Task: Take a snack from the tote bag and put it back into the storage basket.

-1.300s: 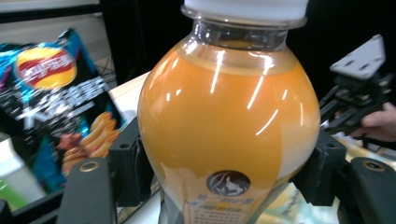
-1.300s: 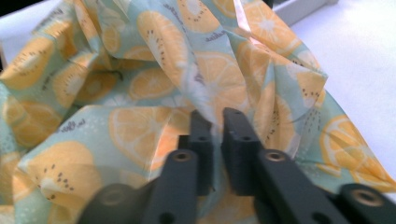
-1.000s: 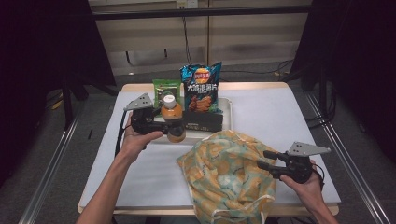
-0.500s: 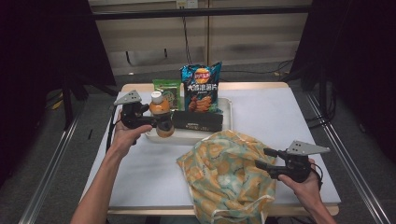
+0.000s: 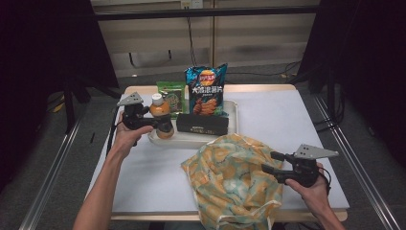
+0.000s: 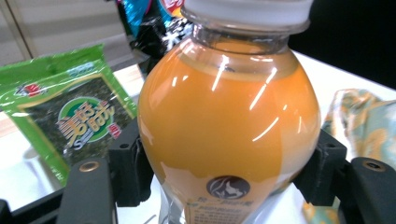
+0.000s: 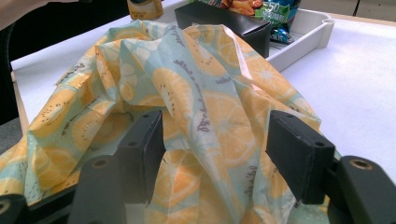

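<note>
Bottle (image 6: 229,126) of orange drink sits clamped between the left gripper (image 5: 160,123) fingers over the tray (image 5: 233,112); its cap is cut off, its label perhaps unreadable. Beside it, the green packet (image 6: 70,121) reads "Seaweed". Right gripper (image 7: 217,154) fingers, just opening, straddle the fruit-print bag (image 7: 187,93) without pressing.

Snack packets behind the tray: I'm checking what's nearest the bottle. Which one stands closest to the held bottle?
The green seaweed packet, right beside the orange juice bottle that the left gripper holds. The blue chip bag stands taller and farther right.
</note>
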